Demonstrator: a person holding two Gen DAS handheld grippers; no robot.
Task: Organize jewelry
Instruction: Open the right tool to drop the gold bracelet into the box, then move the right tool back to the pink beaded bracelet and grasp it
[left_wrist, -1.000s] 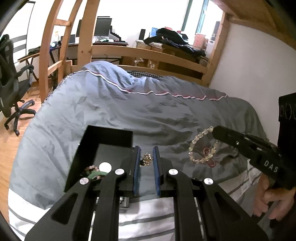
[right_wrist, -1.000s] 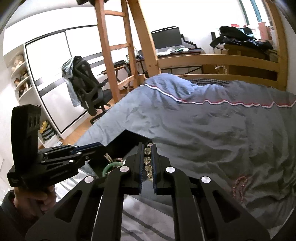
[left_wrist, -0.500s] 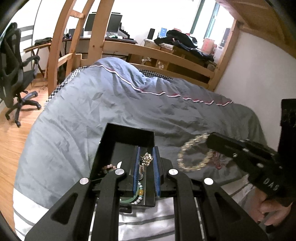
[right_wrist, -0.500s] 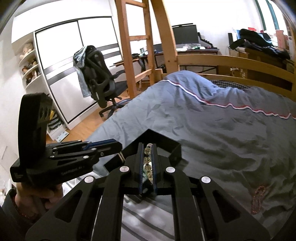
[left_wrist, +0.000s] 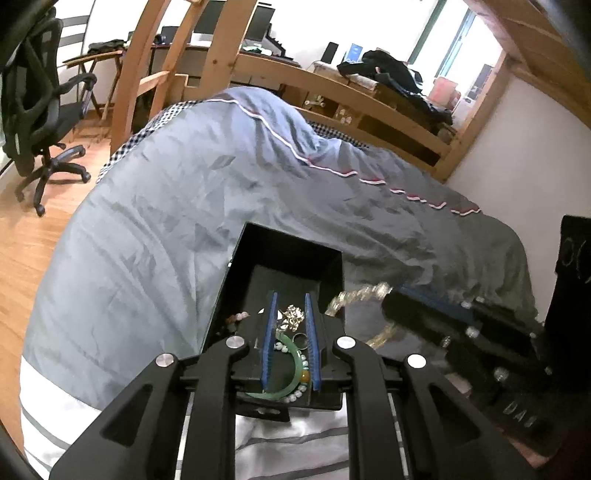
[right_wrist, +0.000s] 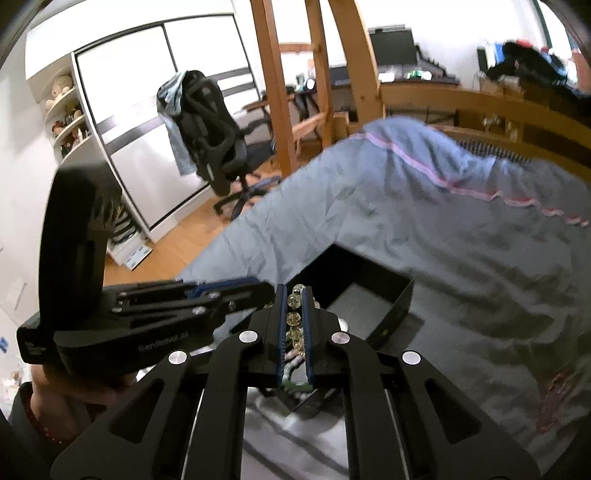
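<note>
The left gripper (left_wrist: 290, 322) is nearly closed, its blue pads (left_wrist: 272, 325) pinching a small gold trinket (left_wrist: 291, 318) directly over the open black box (left_wrist: 334, 266). In the left wrist view the box sits at centre on the grey duvet (left_wrist: 166, 206), and a green bangle (left_wrist: 291, 376) and a bead bracelet (left_wrist: 236, 318) lie on its floor, the bracelet at about 9 o'clock from the trinket.

The right gripper (right_wrist: 294, 306) is likewise almost shut, clamped on a strand of clear beads (right_wrist: 293, 319) that runs between its pads. In the left wrist view that strand (left_wrist: 356, 295) shows at 3 o'clock from the box, just over its right wall, blurred. In the right wrist view the left gripper (right_wrist: 255, 286) comes in from 9 o'clock, a hand (right_wrist: 48, 387) under its body, and the two tips nearly meet above the box (right_wrist: 391, 306). A reddish piece (right_wrist: 554, 398) lies on the duvet at 4 o'clock, well apart from the box, too blurred to identify.
</note>
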